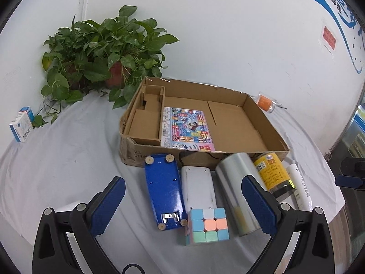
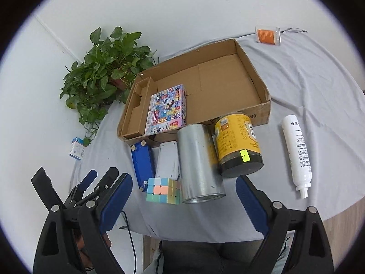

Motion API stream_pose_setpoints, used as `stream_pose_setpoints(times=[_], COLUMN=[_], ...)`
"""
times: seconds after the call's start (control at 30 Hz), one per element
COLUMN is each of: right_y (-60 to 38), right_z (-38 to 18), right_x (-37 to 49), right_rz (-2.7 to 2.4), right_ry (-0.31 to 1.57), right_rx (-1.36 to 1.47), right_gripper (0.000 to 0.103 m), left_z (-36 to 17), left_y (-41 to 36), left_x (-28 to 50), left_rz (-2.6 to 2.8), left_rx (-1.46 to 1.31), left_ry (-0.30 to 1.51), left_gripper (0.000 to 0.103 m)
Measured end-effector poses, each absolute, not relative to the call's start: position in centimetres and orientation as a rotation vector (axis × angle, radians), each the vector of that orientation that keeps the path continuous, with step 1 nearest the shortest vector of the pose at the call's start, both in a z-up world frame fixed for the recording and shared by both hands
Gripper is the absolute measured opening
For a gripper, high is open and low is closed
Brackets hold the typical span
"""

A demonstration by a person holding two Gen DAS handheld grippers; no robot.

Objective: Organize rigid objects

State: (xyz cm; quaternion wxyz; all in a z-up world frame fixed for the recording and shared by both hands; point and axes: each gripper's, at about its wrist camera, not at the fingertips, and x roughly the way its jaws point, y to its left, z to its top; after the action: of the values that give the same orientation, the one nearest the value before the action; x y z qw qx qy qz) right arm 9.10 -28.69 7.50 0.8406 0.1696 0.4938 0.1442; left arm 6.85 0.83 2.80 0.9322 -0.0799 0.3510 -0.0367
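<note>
An open cardboard box [image 1: 269,123] [image 2: 260,86] holds a colourful flat box [image 1: 186,127] [image 2: 167,109]. In front of it lie a blue stapler [image 1: 164,189] [image 2: 142,162], a white device [image 1: 198,186] [image 2: 167,162], a pastel cube [image 1: 207,226] [image 2: 163,190], a silver can [image 1: 237,189] [image 2: 198,162], a yellow jar [image 1: 271,171] [image 2: 237,143] and a white bottle [image 1: 298,187] [image 2: 296,150]. My left gripper [image 1: 182,205] is open and empty above the stapler and cube. My right gripper [image 2: 182,203] is open and empty near the table's front edge, before the cube and can.
A potted plant [image 1: 102,57] [image 2: 107,73] stands at the back left. A small blue-white carton [image 1: 21,124] [image 2: 77,150] lies at the left. A clear case with an orange insert [image 1: 265,101] [image 2: 268,35] lies behind the box. A grey cloth [image 1: 68,159] covers the table.
</note>
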Motion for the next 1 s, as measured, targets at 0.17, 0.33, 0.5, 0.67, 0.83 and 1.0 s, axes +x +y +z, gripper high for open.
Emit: stream_pose_setpoints(times=[0.17,0.33,0.5,0.67,0.83,1.0], right_y=[-28.4,-28.5,-29.0,-25.7,-24.5,-25.7], right_z=[7.0,3.4,-2.8,-5.6,-7.2,-7.4], right_x=[8.6,8.4,10.4,11.7,12.0,7.6], right_rz=[0.305,0.336,0.426,0.458,0.467,0.544], right_ry=[1.048,1.095,1.161,1.185,1.167,1.244], right_rx=[0.325,0.278,0.3,0.212,0.191,0.2], right_gripper=[0.092,0.092,0.092,0.092,0.084,0.084], left_z=[2.3,0.9,-0.7,-2.2,-4.0,-5.9], left_y=[0.8,1.0,0.0,-1.0,-0.6,-0.5], left_x=[6.7,6.3,5.1,3.5,2.4,1.7], left_rz=[-0.111,-0.162,-0.225,-0.287,-0.361,-0.502], left_rx=[-0.189,-0.243,-0.243,-0.264,-0.375,-0.504], left_ry=[0.736,0.776,0.825,0.843,0.878,0.958], left_gripper=[0.102,0.102,0.102,0.102,0.102,0.101])
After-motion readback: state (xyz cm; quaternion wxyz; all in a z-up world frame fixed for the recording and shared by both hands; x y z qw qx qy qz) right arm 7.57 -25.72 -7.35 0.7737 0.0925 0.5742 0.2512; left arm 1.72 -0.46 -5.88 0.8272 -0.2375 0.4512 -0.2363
